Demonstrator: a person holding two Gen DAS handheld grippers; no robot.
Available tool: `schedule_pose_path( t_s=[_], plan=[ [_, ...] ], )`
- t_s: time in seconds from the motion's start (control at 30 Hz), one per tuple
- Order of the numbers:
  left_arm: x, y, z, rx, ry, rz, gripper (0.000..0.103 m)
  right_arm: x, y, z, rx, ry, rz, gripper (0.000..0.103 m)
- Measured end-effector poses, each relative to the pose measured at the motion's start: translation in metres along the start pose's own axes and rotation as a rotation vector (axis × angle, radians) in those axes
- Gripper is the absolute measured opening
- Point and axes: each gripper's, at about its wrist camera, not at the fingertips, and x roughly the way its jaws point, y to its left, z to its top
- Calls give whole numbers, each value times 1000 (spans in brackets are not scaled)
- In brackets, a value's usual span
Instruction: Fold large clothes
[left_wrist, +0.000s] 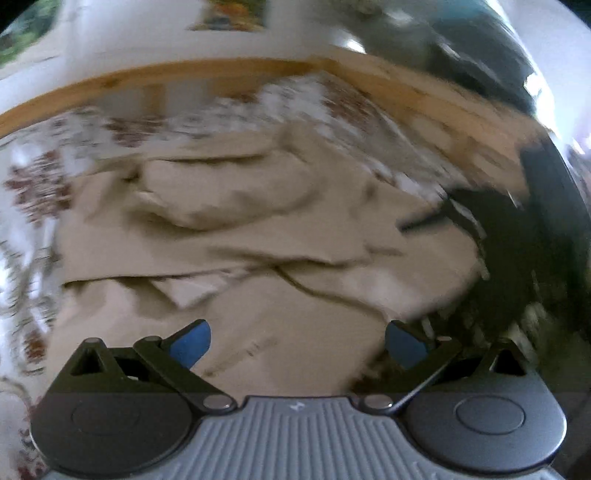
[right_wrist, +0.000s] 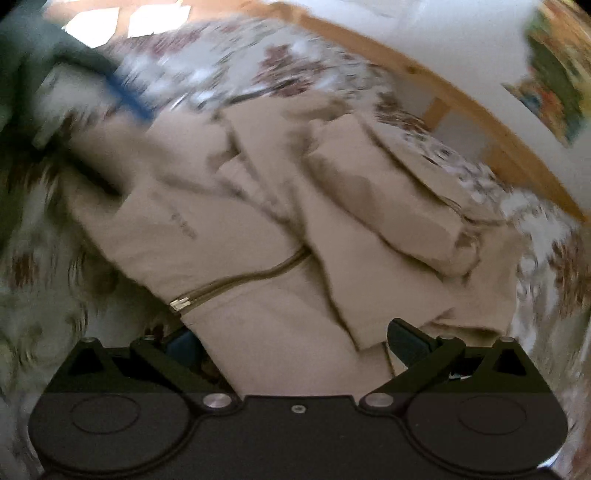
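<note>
— While the blur smears most of both views, what is the biggest thing you can make out?

— A bed covered by a floral bedspread (left_wrist: 40, 184), white with dark red flower clusters, inside a light wooden bed frame (left_wrist: 155, 75) that curves along the far edge. Behind it is a pale wall with a colourful picture (right_wrist: 550, 85).

— And the clothing?

— A beige zip-up jacket (right_wrist: 229, 221) lies crumpled on the bedspread, taking up the middle of both views. Its sleeves and panels are piled in loose overlapping folds, not flat.

— Any details on it?

— An olive-brown zipper (right_wrist: 236, 282) runs across the near panel, ending in a metal stop near the hem. Small dark lettering sits on the chest, too blurred to read.

— Where are the tools?

— The left gripper (left_wrist: 297, 341) hovers over the jacket's near edge, jaws spread wide, blue pads (left_wrist: 192, 341) holding nothing. The right gripper (right_wrist: 295, 345) is just above the hem, jaws also apart, fabric lying between them but not pinched.

— Anything else?

— A dark shape at the left view's right edge, too blurred to identify.
</note>
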Motion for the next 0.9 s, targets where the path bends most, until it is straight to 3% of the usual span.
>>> schedule_pose_path(
  t_s=[0.1, 0.27, 0.47, 0.63, 0.73, 0.9],
  plan=[
    [13, -19, -7, 115, 68, 21, 102, -4, -25, 1, 169, -28, 19, 102],
    [51, -34, -19, 225, 286, 201, 102, -3, -43, -3, 308, -38, 36, 102],
    [62, -16, -19, 154, 369, 300, 101, -1, -38, -1, 279, -45, 22, 101],
    [58, -18, -18, 163, 357, 263, 101, 0, -34, -2, 261, -27, 45, 102],
    [58, -17, -17, 154, 354, 260, 101, 13, -20, -5, 190, 71, 114, 102],
    [61, -18, -18, 156, 369, 244, 101, 41, 25, -8, -48, 253, 167, 102]
  ],
)
